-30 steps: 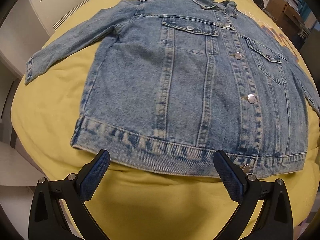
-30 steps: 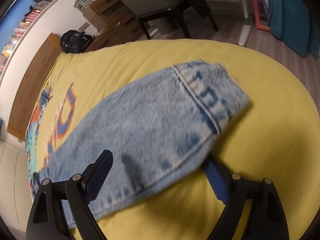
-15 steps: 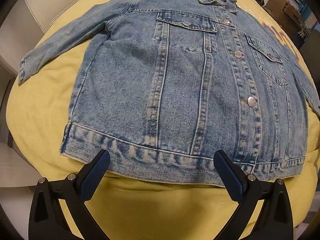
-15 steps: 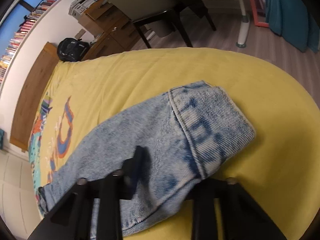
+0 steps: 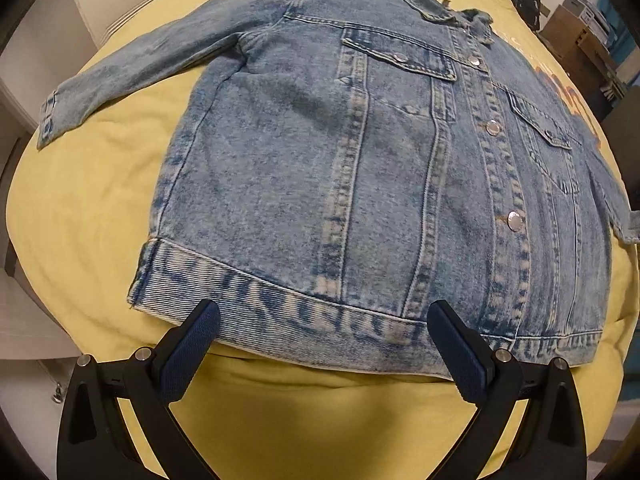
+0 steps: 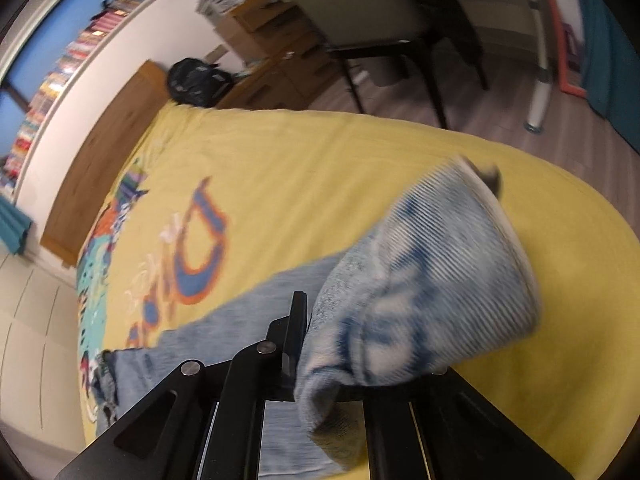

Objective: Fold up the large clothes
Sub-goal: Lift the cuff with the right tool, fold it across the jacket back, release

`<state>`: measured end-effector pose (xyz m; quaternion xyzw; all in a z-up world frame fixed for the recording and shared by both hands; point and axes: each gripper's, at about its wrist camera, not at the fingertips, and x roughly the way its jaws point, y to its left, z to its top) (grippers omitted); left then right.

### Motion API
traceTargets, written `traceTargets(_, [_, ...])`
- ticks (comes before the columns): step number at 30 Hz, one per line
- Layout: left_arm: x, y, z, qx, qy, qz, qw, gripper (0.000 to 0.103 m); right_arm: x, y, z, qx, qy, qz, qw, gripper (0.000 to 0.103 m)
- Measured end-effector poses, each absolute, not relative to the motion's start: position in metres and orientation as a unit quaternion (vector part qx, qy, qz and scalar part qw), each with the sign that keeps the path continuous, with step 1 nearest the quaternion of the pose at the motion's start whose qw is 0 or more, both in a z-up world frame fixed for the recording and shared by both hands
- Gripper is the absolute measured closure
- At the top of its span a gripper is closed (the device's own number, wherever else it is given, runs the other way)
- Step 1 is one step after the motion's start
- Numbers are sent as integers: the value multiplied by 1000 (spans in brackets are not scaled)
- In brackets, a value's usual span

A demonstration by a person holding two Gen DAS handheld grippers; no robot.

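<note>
— Jacket point(image 5: 360, 184) spread face up on the yellow bedspread point(image 5: 92, 208), buttoned, hem nearest. Left gripper point(image 5: 324, 344) hovering just short of that hem, jaws wide, nothing between them.

— And the right gripper point(image 6: 320, 360)?

— Just closed, clamped on the cuff point(image 6: 432, 280) of one sleeve, cuff raised clear of the bedspread.

— Handling?

— Probably heavy, stiff denim; holds a crease, unlikely to slip, sags from a single grip.

— Best hold?

— Thick seams: cuff, hem band, shoulder. Likely carrying the sleeve across the chest pockets point(image 5: 400, 56). Farther from the hem, other sleeve point(image 5: 132, 64) lying flat, collar point(image 5: 444, 8) beyond.
</note>
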<state>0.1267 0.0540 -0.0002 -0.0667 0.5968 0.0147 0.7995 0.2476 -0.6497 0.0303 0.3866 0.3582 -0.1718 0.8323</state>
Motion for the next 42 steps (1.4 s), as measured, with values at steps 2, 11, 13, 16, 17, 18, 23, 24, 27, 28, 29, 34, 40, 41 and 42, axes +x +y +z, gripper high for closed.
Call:
traceTargets(2, [126, 60, 1, -77, 594, 16, 801, 1, 263, -633, 44, 382, 358, -149, 839, 97])
traceTargets(11, [110, 92, 11, -112, 573, 28, 812, 1, 329, -543, 92, 377, 356, -45, 854, 97])
traceTargets(13, [106, 101, 13, -123, 570, 31, 812, 1, 343, -519, 103, 369, 356, -22, 858, 97])
traceTargets(16, [103, 111, 14, -131, 565, 38, 814, 1, 364, -478, 122, 353, 355, 16, 865, 97])
traceTargets(17, [102, 114, 15, -131, 564, 40, 814, 1, 370, -464, 128, 349, 354, 29, 867, 97])
traceTargets(18, [101, 119, 15, -134, 563, 43, 814, 1, 376, -449, 133, 345, 353, 43, 869, 97])
traceTargets(23, [96, 139, 15, -153, 560, 60, 812, 1, 406, -372, 149, 328, 351, 114, 870, 97])
traceTargets(24, [95, 142, 15, -155, 559, 63, 812, 1, 412, -360, 150, 326, 353, 125, 868, 97])
traceTargets(27, [89, 153, 16, -160, 558, 73, 811, 1, 417, -313, 147, 312, 358, 160, 865, 97])
traceTargets(28, [88, 155, 16, -162, 558, 76, 811, 1, 419, -297, 145, 305, 361, 171, 864, 97])
traceTargets(29, [86, 157, 16, -164, 557, 79, 810, 1, 421, -284, 142, 300, 365, 181, 862, 97])
traceTargets(34, [78, 173, 16, -173, 555, 95, 808, 1, 420, -214, 126, 272, 386, 219, 854, 97])
traceTargets(40, [70, 185, 15, -178, 558, 108, 803, 1, 410, -150, 96, 231, 419, 243, 844, 97])
traceTargets(41, [69, 186, 14, -178, 559, 109, 803, 1, 408, -138, 88, 219, 428, 244, 842, 97])
traceTargets(42, [69, 187, 14, -178, 559, 110, 802, 1, 406, -130, 81, 208, 435, 244, 841, 96])
